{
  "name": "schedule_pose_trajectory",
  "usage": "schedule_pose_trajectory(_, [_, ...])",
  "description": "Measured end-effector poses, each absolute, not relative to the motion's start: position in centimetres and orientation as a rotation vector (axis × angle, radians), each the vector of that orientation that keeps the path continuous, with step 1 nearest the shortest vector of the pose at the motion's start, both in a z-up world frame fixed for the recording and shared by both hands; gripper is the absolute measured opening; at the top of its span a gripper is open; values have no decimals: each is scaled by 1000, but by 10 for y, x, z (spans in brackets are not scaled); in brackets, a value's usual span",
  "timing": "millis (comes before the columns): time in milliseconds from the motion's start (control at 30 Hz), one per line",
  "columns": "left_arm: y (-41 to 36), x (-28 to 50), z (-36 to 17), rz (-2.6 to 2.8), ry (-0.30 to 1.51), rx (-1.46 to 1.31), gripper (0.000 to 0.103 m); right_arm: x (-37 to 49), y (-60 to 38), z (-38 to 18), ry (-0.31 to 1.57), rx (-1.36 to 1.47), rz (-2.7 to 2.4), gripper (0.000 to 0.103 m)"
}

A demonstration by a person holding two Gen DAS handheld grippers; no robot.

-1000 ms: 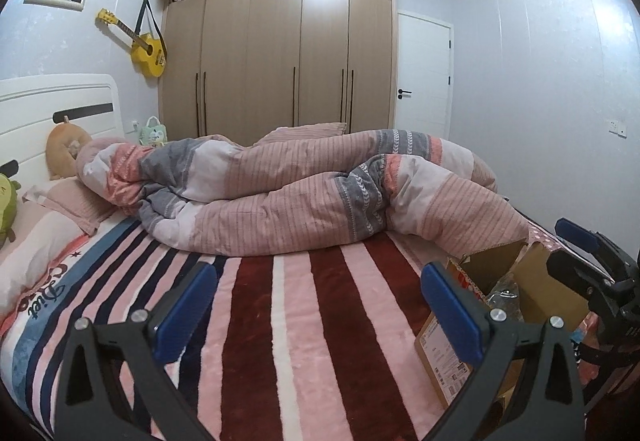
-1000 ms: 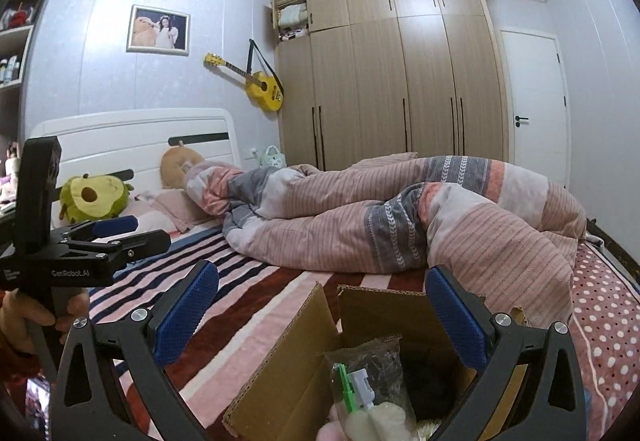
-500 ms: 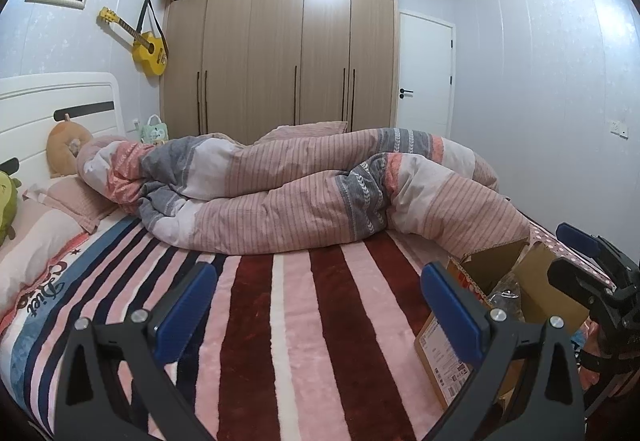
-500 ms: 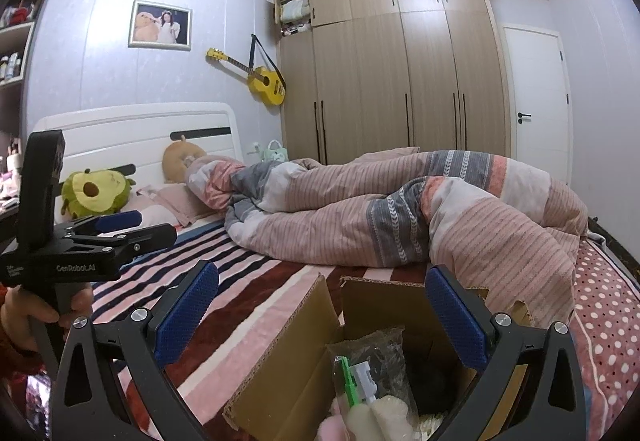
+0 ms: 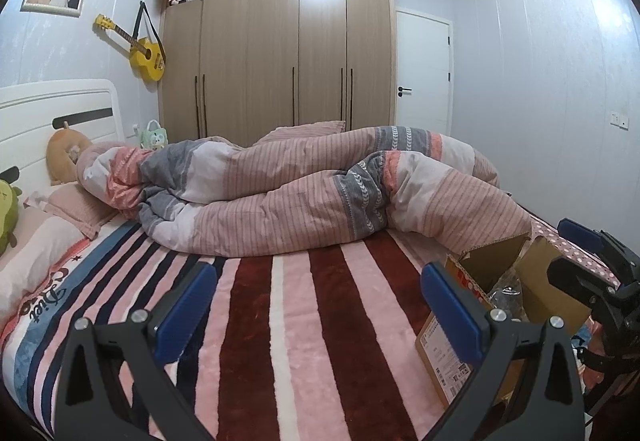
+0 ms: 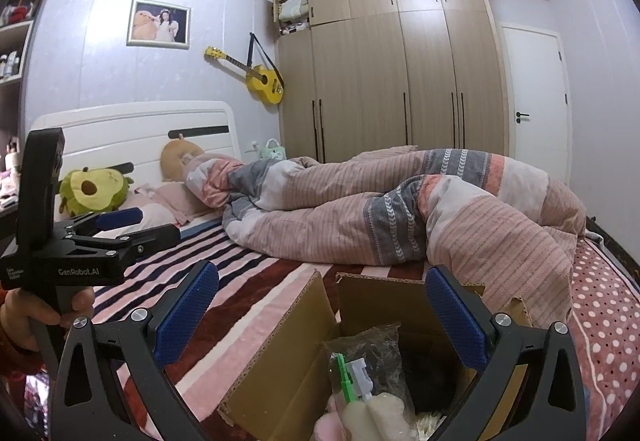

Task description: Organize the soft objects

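My left gripper [image 5: 320, 311] hangs open over the striped blanket [image 5: 288, 321], holding nothing. My right gripper [image 6: 322, 315] is open too, just above an open cardboard box [image 6: 280, 373] that holds a clear plastic bag [image 6: 372, 345] and a pale pink and cream plush [image 6: 380, 417]. The same box [image 5: 536, 281] sits at the right in the left wrist view, with the right gripper [image 5: 592, 261] beside it. A green avocado plush [image 6: 94, 191] and a brown plush [image 6: 178, 157] lean at the headboard. A hand [image 6: 24, 317] holds the left gripper [image 6: 120, 227].
A rumpled pink and grey striped quilt [image 5: 320, 197] lies across the middle of the bed. Pink pillows [image 5: 76, 207] rest near the white headboard [image 6: 132, 121]. A wardrobe [image 5: 296, 41], a white door [image 5: 422, 73] and a yellow guitar [image 6: 264, 83] stand behind.
Both grippers drift only slightly and stay open. Nothing was taken hold of or let go.
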State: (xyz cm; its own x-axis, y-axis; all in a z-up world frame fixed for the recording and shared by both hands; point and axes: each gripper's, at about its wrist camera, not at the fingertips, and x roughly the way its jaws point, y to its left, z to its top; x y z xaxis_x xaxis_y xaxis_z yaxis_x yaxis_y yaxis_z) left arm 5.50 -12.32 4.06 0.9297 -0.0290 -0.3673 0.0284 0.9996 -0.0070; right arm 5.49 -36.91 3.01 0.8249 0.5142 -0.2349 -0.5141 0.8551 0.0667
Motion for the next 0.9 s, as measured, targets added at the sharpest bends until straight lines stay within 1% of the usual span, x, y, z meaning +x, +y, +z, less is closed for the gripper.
schedule_pose_trajectory(900, [-125,54,43,-28,363,-13,102,57,-374,33,243,-10,546,103])
